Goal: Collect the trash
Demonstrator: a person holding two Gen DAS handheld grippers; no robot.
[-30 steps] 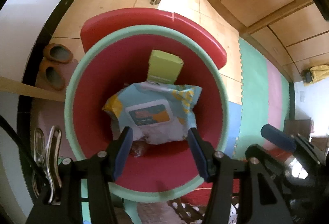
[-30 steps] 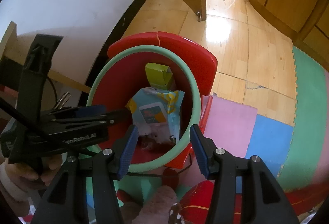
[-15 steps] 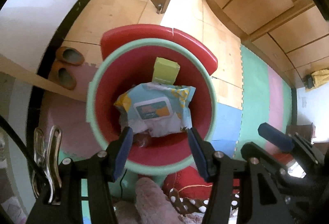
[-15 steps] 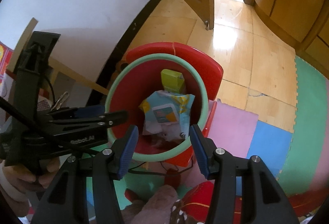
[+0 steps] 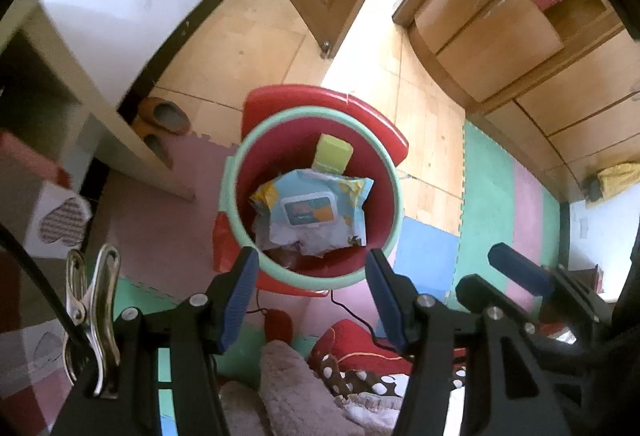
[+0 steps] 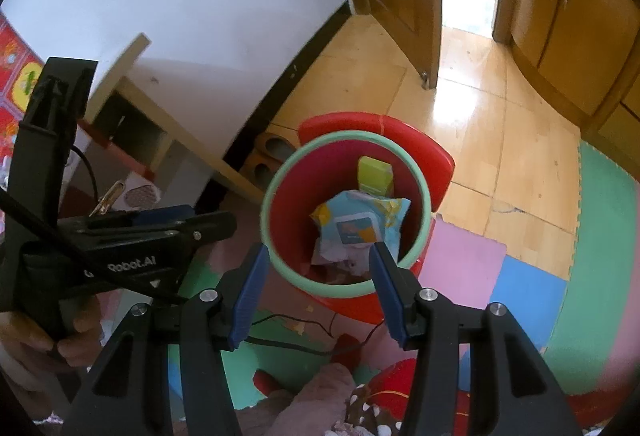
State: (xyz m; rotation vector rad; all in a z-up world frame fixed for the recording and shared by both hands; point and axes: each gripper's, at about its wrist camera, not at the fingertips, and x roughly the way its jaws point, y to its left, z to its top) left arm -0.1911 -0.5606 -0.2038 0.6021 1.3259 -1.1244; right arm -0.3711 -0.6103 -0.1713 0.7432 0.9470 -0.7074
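Trash bin (image 5: 394, 172) (red, green rim) on the floor, holding a blue wipes pack (image 5: 316, 210) and green box (image 5: 333, 153). Left gripper (image 5: 312, 296) and right gripper (image 6: 316, 292) above it, both parted and empty.

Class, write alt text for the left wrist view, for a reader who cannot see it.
An open, empty left tool hangs above a red bin with a green rim, holding a blue wipes packet and a yellow-green box. The right tool shows at lower right, above coloured foam mats.
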